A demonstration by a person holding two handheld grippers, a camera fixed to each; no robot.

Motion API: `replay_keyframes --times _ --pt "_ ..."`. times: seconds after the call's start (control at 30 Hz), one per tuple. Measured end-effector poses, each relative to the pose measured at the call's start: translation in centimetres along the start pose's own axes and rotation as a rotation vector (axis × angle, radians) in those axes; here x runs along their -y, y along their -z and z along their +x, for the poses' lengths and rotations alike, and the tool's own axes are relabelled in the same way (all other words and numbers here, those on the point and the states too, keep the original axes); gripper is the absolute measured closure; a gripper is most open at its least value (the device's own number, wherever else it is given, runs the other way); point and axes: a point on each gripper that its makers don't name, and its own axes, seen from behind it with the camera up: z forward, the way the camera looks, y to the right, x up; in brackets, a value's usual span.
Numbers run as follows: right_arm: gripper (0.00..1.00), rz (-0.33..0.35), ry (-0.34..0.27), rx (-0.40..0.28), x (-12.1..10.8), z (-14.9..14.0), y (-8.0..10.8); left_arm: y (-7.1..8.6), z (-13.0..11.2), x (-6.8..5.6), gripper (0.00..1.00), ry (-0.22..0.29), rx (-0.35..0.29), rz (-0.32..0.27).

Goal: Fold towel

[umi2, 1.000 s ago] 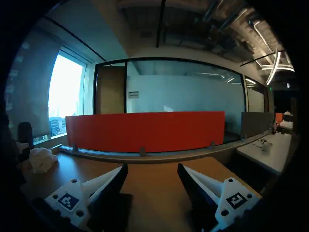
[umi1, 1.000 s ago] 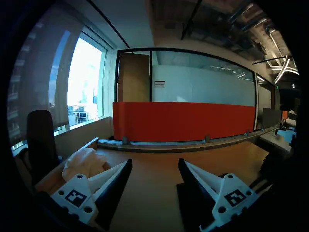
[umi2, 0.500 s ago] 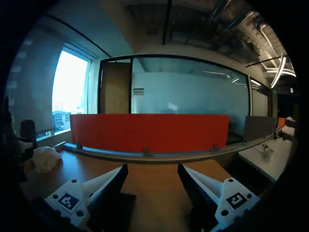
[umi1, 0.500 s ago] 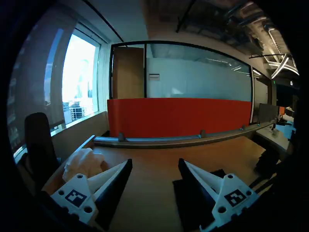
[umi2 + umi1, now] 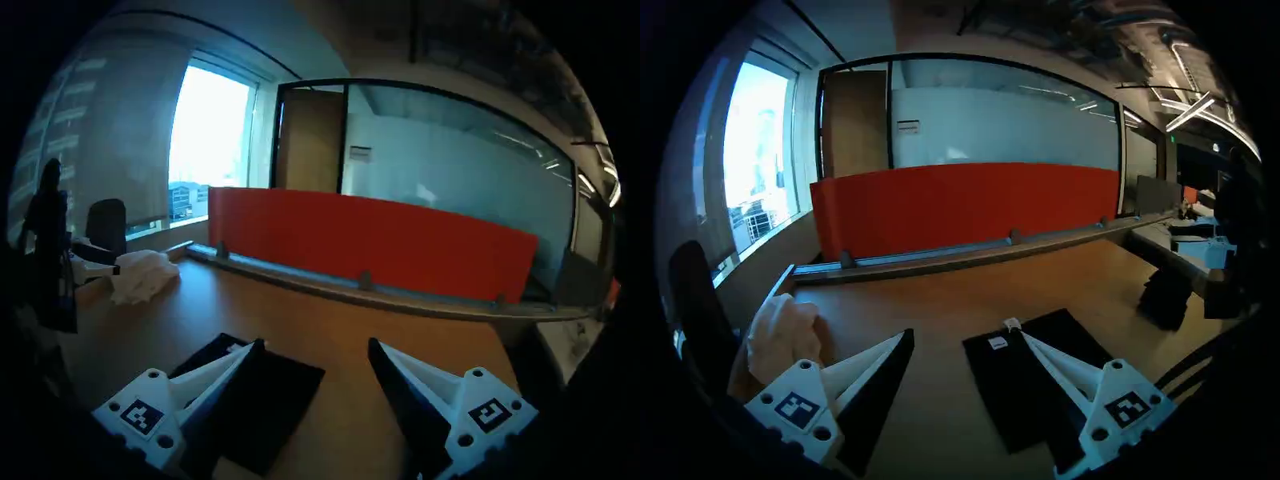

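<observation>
A black towel (image 5: 1024, 376) lies flat on the wooden table (image 5: 960, 296), with a small white tag near its far edge. My left gripper (image 5: 960, 332) hovers open above it, the right finger over the towel's far corner. In the right gripper view the same black towel (image 5: 264, 392) lies under the left finger of my right gripper (image 5: 316, 344), which is open with nothing between its fingers. A crumpled pale cloth (image 5: 780, 336) sits at the table's left end, and in the right gripper view this cloth (image 5: 140, 272) is at the far left.
A red divider panel (image 5: 960, 204) runs along the table's far edge. A dark bundle (image 5: 1164, 296) rests at the right side. A dark chair back (image 5: 108, 228) stands by the window. Bare wood stretches between the towel and the divider.
Both views have tipped downward and swung, bringing the black towel into sight below the fingers. Both grippers stay open.
</observation>
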Motion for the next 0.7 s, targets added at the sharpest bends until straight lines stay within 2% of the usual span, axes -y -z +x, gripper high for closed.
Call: replay_keyframes --times 0.2,0.5,0.7 --pt "0.00 0.033 0.020 0.043 0.2 -1.4 -0.3 -0.2 -1.4 -0.8 0.12 -0.017 0.026 -0.023" --pt "0.00 0.066 0.058 0.104 1.6 -5.0 -1.5 -1.0 -5.0 -2.9 0.12 -0.035 0.069 -0.072" --pt "0.00 0.099 0.074 0.150 2.9 -8.1 -2.2 -1.9 -7.8 -3.5 0.12 -0.056 0.107 -0.083"
